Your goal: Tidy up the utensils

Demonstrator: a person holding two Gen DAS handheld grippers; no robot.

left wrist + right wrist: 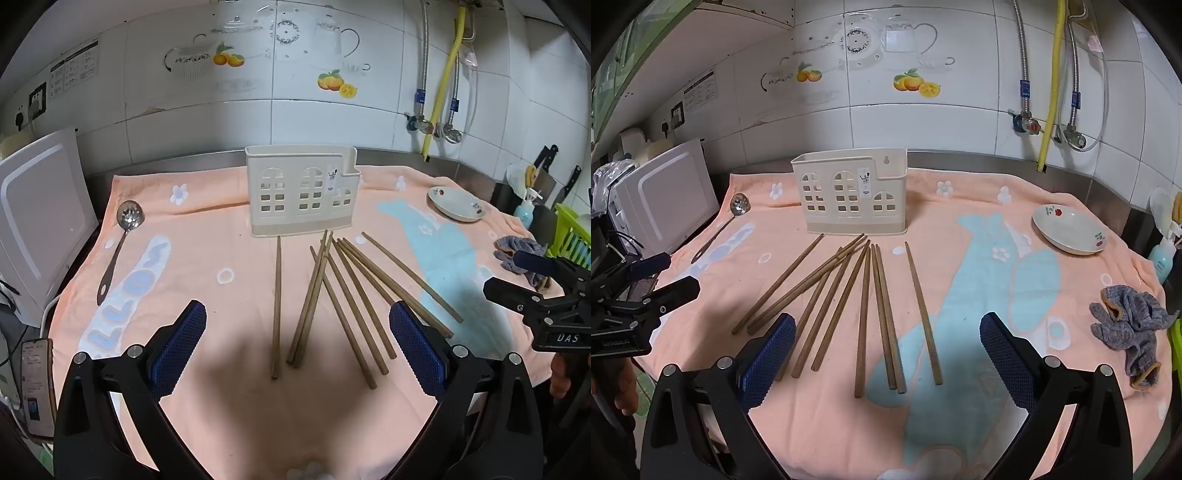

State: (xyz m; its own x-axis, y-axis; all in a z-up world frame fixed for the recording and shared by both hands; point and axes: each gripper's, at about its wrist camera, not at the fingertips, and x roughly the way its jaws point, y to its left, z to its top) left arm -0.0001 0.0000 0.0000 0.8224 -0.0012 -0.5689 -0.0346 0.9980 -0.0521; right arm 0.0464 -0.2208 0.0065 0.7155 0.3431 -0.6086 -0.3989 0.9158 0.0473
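The left hand-held gripper (297, 343) hovers with jaws spread wide and empty above the chopsticks (325, 295); the right hand-held gripper (886, 350) hangs likewise, wide apart and holding nothing; the chopsticks lie fanned on the towel (207, 258) just in front of the cream holder (301, 192); a slotted spoon (122, 236) lies well left of the holder; a bowl (1067, 229) sits well right of it; a grey rag (1134, 325) lies beyond the bowl, near the towel's right edge.
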